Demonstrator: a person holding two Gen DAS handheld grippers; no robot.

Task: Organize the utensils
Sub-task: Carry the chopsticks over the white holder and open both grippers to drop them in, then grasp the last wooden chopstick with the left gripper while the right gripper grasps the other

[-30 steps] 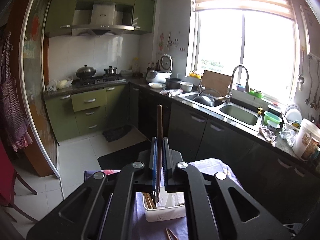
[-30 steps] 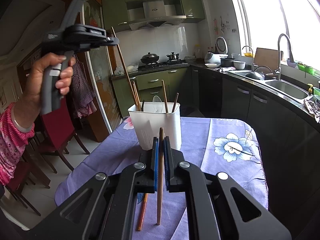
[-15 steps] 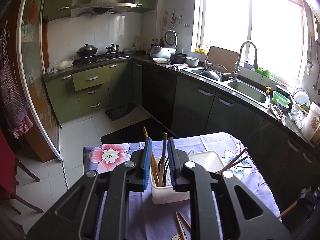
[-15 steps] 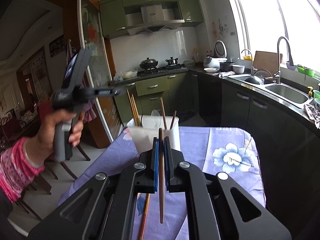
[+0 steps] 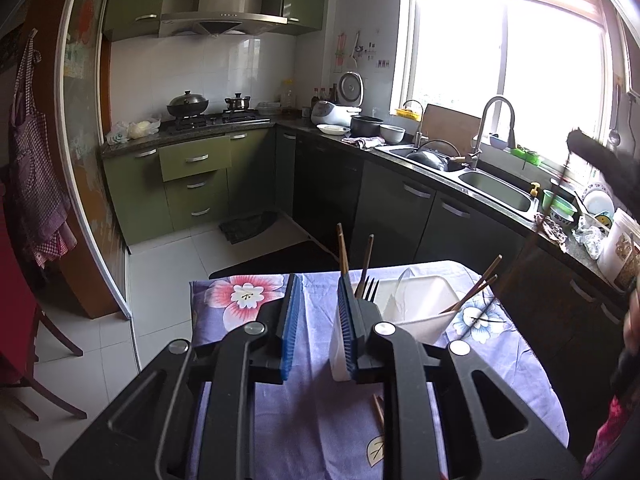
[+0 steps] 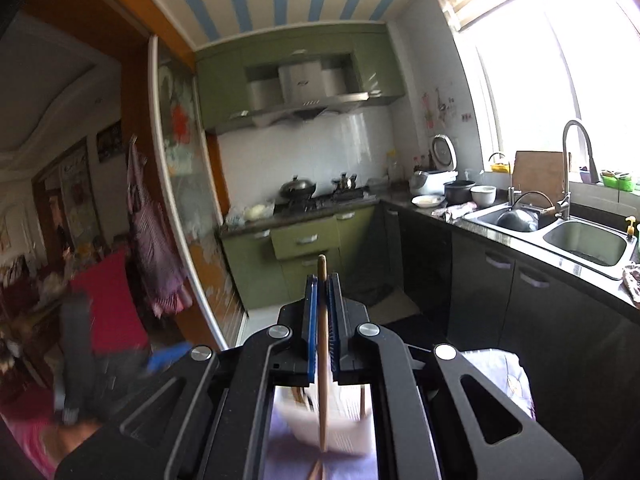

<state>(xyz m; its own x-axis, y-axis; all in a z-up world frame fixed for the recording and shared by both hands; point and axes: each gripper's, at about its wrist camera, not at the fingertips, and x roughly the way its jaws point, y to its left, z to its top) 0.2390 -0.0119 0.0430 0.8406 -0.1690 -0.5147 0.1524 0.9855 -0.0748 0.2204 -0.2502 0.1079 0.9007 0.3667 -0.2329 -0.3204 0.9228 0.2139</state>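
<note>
My left gripper (image 5: 319, 292) hangs low over the purple flowered tablecloth (image 5: 304, 420), its jaws opening with nothing between the blue pads. Just right of it stands the white utensil holder (image 5: 416, 300), which contains brown chopsticks (image 5: 342, 252), a dark fork (image 5: 370, 286) and two more chopsticks (image 5: 476, 288) leaning right. A loose chopstick (image 5: 378, 412) lies on the cloth. My right gripper (image 6: 322, 284) is raised and shut on a wooden chopstick (image 6: 322, 360) that hangs down over the blurred holder (image 6: 332, 424). The left gripper (image 6: 80, 360) shows as a blur at lower left.
A dark counter with a double sink (image 5: 492, 192) and tap runs along the right under the window. Green cabinets and a stove (image 5: 216, 118) stand at the back. A red chair (image 5: 16, 312) is at the left, with tiled floor between it and the table.
The left gripper released its chopstick into the holder, opened, then sank and shifted left of the holder. The right gripper rose from the table, carrying its chopstick above the holder.
</note>
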